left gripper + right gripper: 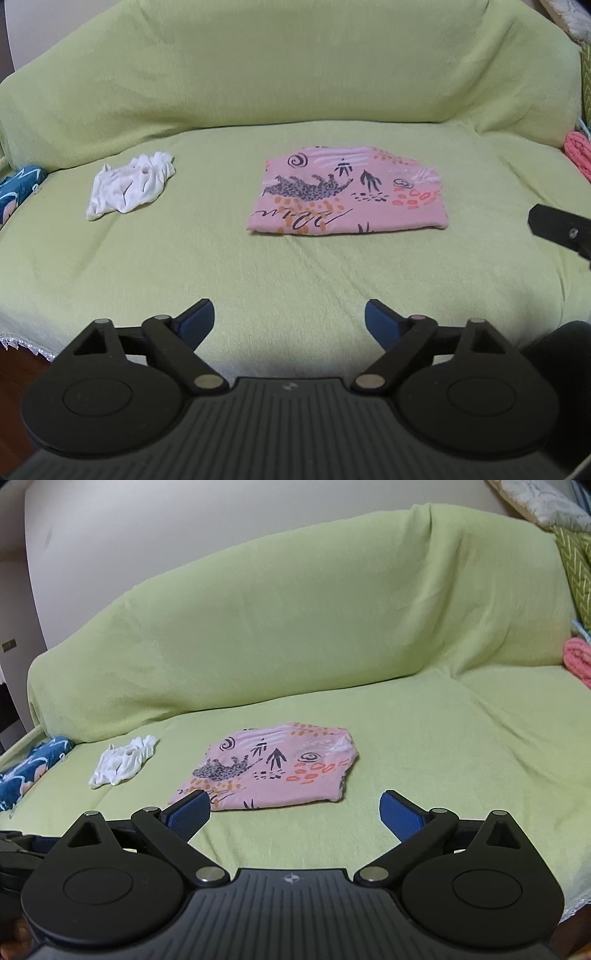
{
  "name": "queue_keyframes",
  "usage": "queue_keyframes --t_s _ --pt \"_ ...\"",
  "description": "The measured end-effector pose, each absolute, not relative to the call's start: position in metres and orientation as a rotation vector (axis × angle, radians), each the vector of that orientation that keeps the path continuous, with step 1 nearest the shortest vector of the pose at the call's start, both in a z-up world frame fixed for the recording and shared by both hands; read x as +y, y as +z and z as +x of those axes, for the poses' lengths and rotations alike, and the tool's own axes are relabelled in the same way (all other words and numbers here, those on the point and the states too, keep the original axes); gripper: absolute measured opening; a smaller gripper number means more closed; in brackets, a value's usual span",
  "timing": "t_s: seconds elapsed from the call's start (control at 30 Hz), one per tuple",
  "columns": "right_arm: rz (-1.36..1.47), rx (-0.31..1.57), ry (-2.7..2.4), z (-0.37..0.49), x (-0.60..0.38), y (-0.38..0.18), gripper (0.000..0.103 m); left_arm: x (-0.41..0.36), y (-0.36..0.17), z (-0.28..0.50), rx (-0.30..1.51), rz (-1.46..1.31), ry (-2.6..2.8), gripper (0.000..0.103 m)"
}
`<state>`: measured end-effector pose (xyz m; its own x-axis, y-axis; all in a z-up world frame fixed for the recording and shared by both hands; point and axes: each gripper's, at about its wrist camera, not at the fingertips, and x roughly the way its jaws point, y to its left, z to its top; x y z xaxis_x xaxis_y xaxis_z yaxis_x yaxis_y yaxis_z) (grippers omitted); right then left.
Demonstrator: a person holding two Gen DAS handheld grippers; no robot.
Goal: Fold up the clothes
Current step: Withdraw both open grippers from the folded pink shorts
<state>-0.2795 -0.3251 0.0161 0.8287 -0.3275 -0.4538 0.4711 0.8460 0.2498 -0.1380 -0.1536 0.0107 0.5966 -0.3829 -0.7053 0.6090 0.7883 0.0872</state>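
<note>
The pink printed garment (347,194) lies folded into a flat rectangle on the middle of the sofa seat, and both claws stand clear of it on the near side. The left claw (290,321) is spread wide with nothing between its blue pads; the right claw (295,812) is likewise wide and empty, its left pad overlapping the pink garment's near corner only in the picture.

That piece looks finished, so the step in hand is probably fetching the next one. The crumpled white garment (129,186) sits to the left of the pink garment, well apart from it. To do this well, pinch the white cloth at two separate edges or corners, not in the bunched middle, lift until it hangs free, then lay it flat beside the pink garment without disturbing the fold.

The sofa is draped in a soft light-green cover (295,92) with shallow creases, so cloth could drag on it. Further left of the white garment lies a blue patterned fabric (29,771); right of the pink garment, at the sofa's end, a coral knitted item (578,661). A pale wall (184,528) rises behind.
</note>
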Motion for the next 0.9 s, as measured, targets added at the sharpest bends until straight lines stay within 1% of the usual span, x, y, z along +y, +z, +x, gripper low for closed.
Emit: queue_keyframes --t_s 0.13,0.2,0.37,0.43,0.63,0.9 --pt "0.346 0.416 -0.453 -0.287 -0.319 0.021 0.101 -0.15 0.018 -0.15 0.707 0.333 -0.596 0.096" --pt "0.337 0.417 -0.464 -0.29 -0.315 0.023 0.101 -0.147 0.022 -0.156 0.695 0.332 -0.6 0.098" --pt "0.325 0.403 -0.455 -0.301 -0.308 0.028 0.103 -0.141 0.031 -0.167 0.679 0.321 -0.603 0.1" --pt "0.323 0.398 -0.451 -0.304 -0.307 0.03 0.103 -0.139 0.034 -0.17 0.676 0.315 -0.601 0.102" --pt "0.322 0.424 -0.47 -0.302 -0.308 0.033 0.103 -0.138 0.036 -0.168 0.675 0.311 -0.607 0.102" --pt "0.287 0.487 -0.492 -0.274 -0.315 0.036 0.102 -0.145 0.018 -0.148 0.682 0.349 -0.58 0.102"
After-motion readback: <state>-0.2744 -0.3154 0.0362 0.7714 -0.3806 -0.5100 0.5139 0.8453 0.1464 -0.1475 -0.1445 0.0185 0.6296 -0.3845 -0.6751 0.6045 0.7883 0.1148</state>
